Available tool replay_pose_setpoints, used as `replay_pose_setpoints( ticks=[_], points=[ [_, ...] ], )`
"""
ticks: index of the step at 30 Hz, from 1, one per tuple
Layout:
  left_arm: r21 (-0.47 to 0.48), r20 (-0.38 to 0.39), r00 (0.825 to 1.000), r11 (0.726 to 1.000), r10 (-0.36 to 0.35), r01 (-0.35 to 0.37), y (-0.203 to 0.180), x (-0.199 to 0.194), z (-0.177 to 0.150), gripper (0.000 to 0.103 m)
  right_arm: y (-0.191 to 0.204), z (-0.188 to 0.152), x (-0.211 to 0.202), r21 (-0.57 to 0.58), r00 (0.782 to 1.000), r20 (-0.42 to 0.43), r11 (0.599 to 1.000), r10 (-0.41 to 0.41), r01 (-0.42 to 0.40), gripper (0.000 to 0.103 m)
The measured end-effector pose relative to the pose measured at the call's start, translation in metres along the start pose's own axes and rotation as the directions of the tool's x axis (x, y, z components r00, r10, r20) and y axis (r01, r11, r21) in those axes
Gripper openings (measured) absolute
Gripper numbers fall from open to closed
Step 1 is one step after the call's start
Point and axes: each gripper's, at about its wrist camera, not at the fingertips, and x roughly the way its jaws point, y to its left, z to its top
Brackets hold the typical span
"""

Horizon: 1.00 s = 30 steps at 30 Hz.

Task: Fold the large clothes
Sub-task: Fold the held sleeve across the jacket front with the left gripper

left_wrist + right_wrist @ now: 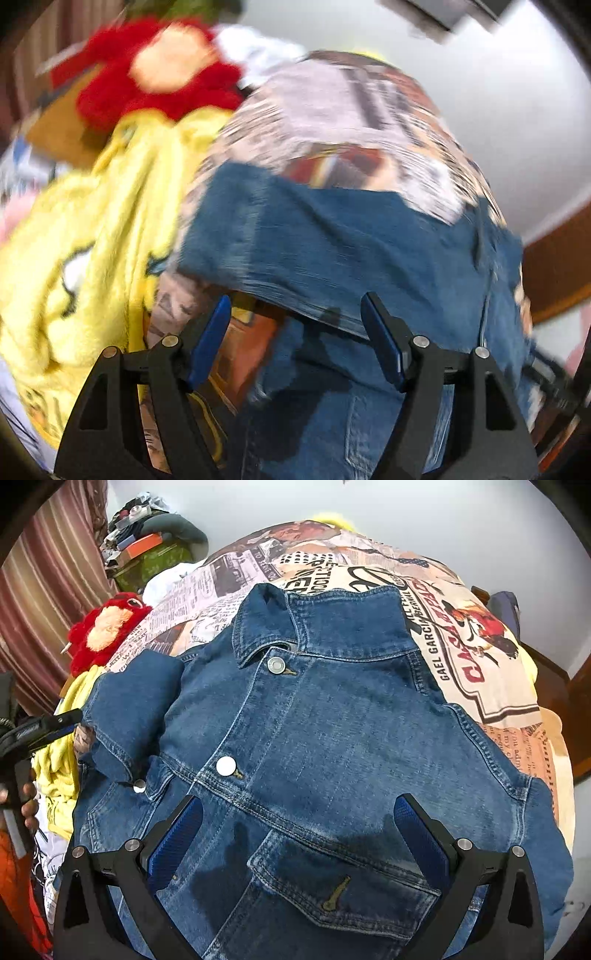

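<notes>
A denim jacket [314, 738] is lying front-up across the middle of the right wrist view, spread on a bedspread [480, 657] printed with newspaper text and posters. Its collar [325, 620] is sitting toward the upper centre of the frame, two metal buttons [226, 766] are showing down the placket, and a chest pocket [340, 890] is lying at the lower centre. One sleeve [129, 716] is lying folded inward over the jacket's left part of the frame.

The right gripper [297, 834] is hovering over the pocket area at the bottom of the frame. Its jaws are standing wide apart, with nothing pinched between the blue pads [173, 842]; the denim is lying beneath them, and contact cannot be told.

The left gripper [295, 336] is appearing in its own view at the bottom centre, heavily blurred. Its jaws are standing apart and holding nothing; a fold of denim is lying just beyond the tips. In the right wrist view the same tool is entering at the left edge, beside the folded sleeve, with a person's hand [27, 805] gripping its handle.

A yellow blanket [85, 236] is bunching along the left of the frame, a red plush toy [107, 627] is resting at the upper left, and a striped curtain [48, 590] is hanging behind it. A pile of clutter [147, 542] is sitting at the top left.
</notes>
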Motion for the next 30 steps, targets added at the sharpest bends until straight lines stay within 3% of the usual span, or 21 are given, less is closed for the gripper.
replay_pose_setpoints(
  ticks=[4,6,9,13,16,18,19,25,30],
  points=[
    [-0.154,-0.085,0.992,0.984,-0.098,0.084,0.026,0.031,0.006,0.072,-0.002,0.002,0.007,0.007,1.0,-0.014,1.0,-0.003,0.003,0.103],
    [-0.215,-0.092,0.984,0.968,-0.155,0.132,0.031,0.044,0.008,0.072,-0.004,0.003,0.01,0.013,1.0,-0.019,1.0,-0.004,0.004,0.103],
    [-0.254,-0.06,0.984,0.956,-0.168,0.148,0.031,0.051,0.014,0.072,-0.006,0.003,0.013,0.024,1.0,-0.027,1.0,-0.003,0.003,0.103],
    [-0.293,-0.034,0.991,0.949,-0.132,0.117,0.036,0.054,0.019,0.069,-0.011,0.003,0.015,0.036,0.999,-0.032,0.999,-0.004,0.005,0.103],
    [-0.272,-0.044,0.997,0.961,-0.066,0.051,0.035,0.051,0.017,0.049,-0.015,0.001,0.013,0.053,1.0,-0.028,0.999,-0.003,0.005,0.103],
    [-0.262,-0.051,0.998,0.965,-0.034,0.02,0.036,0.047,0.014,0.027,-0.018,0.0,0.01,0.062,1.0,-0.025,0.998,0.0,0.002,0.103],
    [-0.258,-0.049,0.998,0.966,-0.043,0.029,0.035,0.045,0.014,0.021,-0.018,0.0,0.008,0.065,1.0,-0.022,0.998,0.0,0.001,0.103],
    [-0.153,0.035,0.999,0.988,0.03,-0.024,0.006,0.008,0.016,0.019,-0.023,-0.004,-0.009,0.074,1.0,0.008,0.997,0.003,-0.004,0.103],
    [0.02,0.164,0.984,0.997,0.067,-0.071,-0.054,-0.033,0.022,0.019,-0.028,-0.009,-0.029,0.064,0.999,0.048,0.998,-0.01,0.007,0.103]
  ],
)
